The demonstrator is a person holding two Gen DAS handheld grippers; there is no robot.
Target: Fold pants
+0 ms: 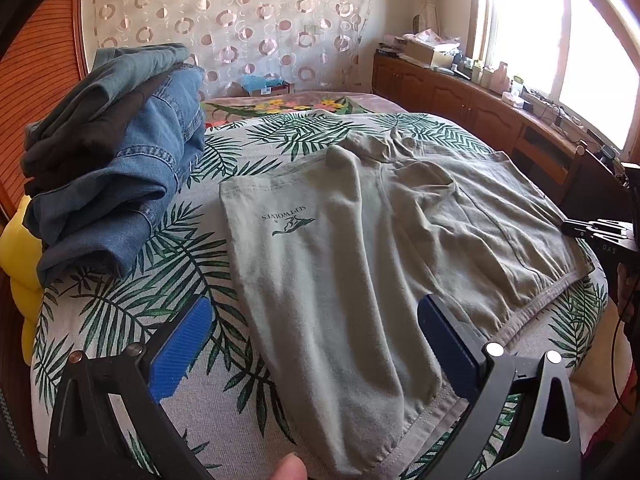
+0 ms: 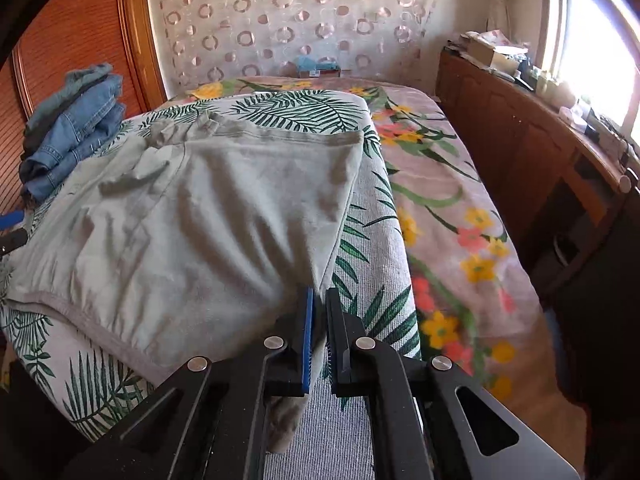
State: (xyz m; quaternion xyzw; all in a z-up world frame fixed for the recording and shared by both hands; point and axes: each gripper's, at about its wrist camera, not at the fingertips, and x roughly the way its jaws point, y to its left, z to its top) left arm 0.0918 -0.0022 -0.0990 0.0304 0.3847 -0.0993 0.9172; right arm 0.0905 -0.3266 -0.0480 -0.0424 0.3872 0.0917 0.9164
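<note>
We see our left gripper (image 1: 314, 344) with its ribbed blue pads spread wide over a hem of the soft, wrinkled grey-green pants (image 1: 360, 240), which lie on the leaf-print bed cover (image 1: 120, 304). Our right gripper (image 2: 318, 336) pinches their edge. Folded denim (image 1: 132, 184) lies beyond.

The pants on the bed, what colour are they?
Pale grey-green pants, clearest in the left wrist view.

Pants (image 1: 360, 264): soft matt grey-green knit cloth, creased. Bed cover (image 1: 120, 300): coarse woven cloth, leaf print. Folded jeans (image 1: 132, 184): blue denim, stitched seams. Left tongs (image 1: 316, 356): matt black plastic, ribbed blue pads, shiny metal pins. Cabinets (image 2: 500, 132): glossy brown wood.
</note>
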